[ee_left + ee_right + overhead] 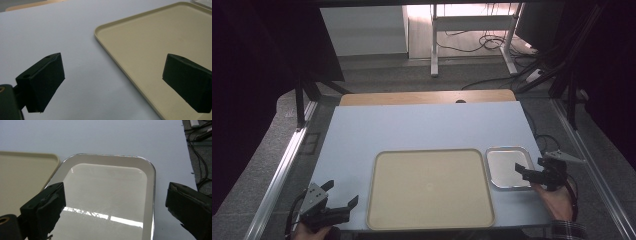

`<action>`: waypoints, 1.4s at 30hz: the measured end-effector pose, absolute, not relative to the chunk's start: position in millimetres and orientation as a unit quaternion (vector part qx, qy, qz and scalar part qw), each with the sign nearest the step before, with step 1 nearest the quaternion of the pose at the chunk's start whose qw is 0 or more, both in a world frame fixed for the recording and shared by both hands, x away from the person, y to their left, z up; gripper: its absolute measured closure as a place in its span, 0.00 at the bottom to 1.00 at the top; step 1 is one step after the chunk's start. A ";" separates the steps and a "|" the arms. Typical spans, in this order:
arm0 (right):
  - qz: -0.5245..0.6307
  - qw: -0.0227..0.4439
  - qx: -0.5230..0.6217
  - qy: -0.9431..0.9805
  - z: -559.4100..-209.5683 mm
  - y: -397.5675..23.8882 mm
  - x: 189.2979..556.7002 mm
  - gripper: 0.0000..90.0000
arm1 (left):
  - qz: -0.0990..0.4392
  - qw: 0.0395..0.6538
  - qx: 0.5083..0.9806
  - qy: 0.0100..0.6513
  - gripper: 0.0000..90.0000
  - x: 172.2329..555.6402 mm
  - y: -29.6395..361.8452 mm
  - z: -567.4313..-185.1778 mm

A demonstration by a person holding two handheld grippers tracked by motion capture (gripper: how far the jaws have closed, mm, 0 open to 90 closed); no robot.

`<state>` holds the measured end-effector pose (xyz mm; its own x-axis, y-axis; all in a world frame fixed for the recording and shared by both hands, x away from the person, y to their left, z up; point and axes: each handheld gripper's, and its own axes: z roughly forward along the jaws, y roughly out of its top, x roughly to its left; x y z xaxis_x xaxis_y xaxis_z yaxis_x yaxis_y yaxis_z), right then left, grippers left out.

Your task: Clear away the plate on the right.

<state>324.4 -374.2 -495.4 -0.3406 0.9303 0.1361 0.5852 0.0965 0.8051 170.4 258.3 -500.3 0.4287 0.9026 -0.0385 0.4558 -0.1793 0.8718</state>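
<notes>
The right gripper hovers over the near-right part of the small metal tray, jaws spread wide w/ nothing between them. In the right gripper view the metal tray lies between and below the two jaws, its right rim running toward the right-hand jaw. The left gripper sits at about 7 o'clock on the surface, jaws likewise wide open and empty, just off the near-left corner of the big beige tray. The left gripper view has the beige tray's rim passing between its jaws.

Where things lie: the metal tray is at roughly 4 o'clock on the surface, just beside the beige tray's right edge; whether they touch can't be told. Both trays are empty.

The step in hand looks like a grasp of the metal tray's rim by the right gripper. To do it well, probably:
- drop one jaw inside the rim, the other outside, approx. at the near or right edge, away from the beige tray side where there's little room;
- close square to the rim, since thin shiny metal may slip if pinched at an angle;
- lift level, as a one-edge grip could let the far side sag.
- The left gripper could steady the beige tray if it gets nudged.

No brand, label or writing is readable on either tray, the grippers or the surface.
</notes>
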 end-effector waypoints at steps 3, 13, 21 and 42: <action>0.399 0.208 0.539 0.712 -496.0 -375.1 329.1 0.03 | 0.256 0.436 0.724 0.469 0.04 170.4 258.3 -500.3; 0.378 0.204 0.557 0.711 -495.5 -389.1 339.7 0.34 | 0.256 0.435 0.724 0.469 0.04 170.6 258.2 -500.3; 0.362 0.180 0.575 0.712 -499.1 -396.0 351.0 0.50 | 0.257 0.434 0.725 0.469 0.04 170.7 257.8 -500.3; 0.347 0.139 0.608 0.701 -507.8 -406.8 372.8 0.88 | 0.257 0.434 0.725 0.469 0.04 171.0 257.6 -500.4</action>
